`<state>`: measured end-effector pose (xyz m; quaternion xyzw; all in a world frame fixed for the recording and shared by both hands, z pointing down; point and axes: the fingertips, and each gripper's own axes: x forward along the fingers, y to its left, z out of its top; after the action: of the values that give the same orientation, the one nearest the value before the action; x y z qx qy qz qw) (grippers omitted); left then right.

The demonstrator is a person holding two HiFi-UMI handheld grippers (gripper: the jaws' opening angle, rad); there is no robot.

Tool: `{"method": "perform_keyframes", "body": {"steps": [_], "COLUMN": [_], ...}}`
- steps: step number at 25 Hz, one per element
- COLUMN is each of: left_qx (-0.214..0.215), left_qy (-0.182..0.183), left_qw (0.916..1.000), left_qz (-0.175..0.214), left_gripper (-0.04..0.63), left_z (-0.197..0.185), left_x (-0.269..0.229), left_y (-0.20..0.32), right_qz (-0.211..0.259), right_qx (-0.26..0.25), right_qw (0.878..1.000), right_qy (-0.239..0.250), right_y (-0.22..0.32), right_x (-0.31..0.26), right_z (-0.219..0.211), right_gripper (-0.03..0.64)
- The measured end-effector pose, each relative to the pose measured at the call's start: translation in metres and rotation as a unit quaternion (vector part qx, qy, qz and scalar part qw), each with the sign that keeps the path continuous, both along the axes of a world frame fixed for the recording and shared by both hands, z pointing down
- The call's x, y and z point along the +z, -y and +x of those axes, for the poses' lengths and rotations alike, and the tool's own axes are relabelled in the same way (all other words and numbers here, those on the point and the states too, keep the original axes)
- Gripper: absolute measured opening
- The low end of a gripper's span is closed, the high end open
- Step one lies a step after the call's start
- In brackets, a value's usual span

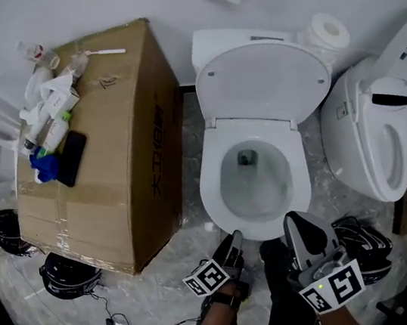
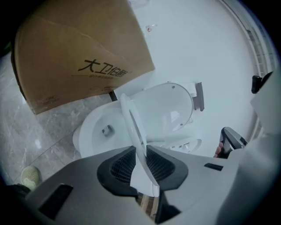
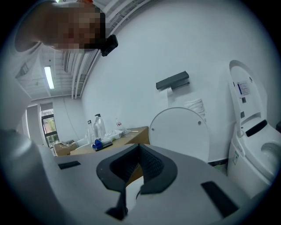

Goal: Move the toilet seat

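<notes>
White plastic, thin and curved, fills the left gripper (image 2: 140,151): we have its ribbed black pads (image 2: 119,165) clamped on the front rim of the toilet seat (image 2: 131,127). The seat stands tilted above the bowl (image 1: 257,187), part way between flat and upright. Behind the bowl, the glossy oval lid (image 1: 267,79) already leans against the tank (image 1: 222,40). We judge the move begun but unfinished; the seat has yet to reach the lid. Our right gripper (image 3: 139,151) hangs at the bowl's front edge, jaws together on nothing. Left of the bowl sits a creased cardboard box (image 1: 128,170), and a grey, veined marble floor (image 1: 171,293) spreads around the bowl's foot.
</notes>
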<state>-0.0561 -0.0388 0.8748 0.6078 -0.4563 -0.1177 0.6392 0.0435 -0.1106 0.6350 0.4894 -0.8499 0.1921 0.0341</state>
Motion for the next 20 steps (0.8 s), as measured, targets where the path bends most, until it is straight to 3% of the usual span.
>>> {"method": "perform_keyframes", "body": {"steps": [7,20], "left_qx": [0.004,-0.017], "left_qy": [-0.019,-0.015], "left_qw": [0.9986,0.9965], "left_qz": [0.049,0.081], "left_gripper": [0.091,0.112], "left_z": [0.01,0.023], "left_x": [-0.098,-0.197], "left_y": [0.06,0.159], "right_qz": [0.02,0.04], "right_qx": [0.026,0.033], "right_qw": [0.999,0.998], "right_qy": [0.011,0.019], "right_y": [0.022,0.088], "right_x": [-0.079,-0.165], "right_z": [0.014,0.054], "right_gripper": [0.011,0.011]}}
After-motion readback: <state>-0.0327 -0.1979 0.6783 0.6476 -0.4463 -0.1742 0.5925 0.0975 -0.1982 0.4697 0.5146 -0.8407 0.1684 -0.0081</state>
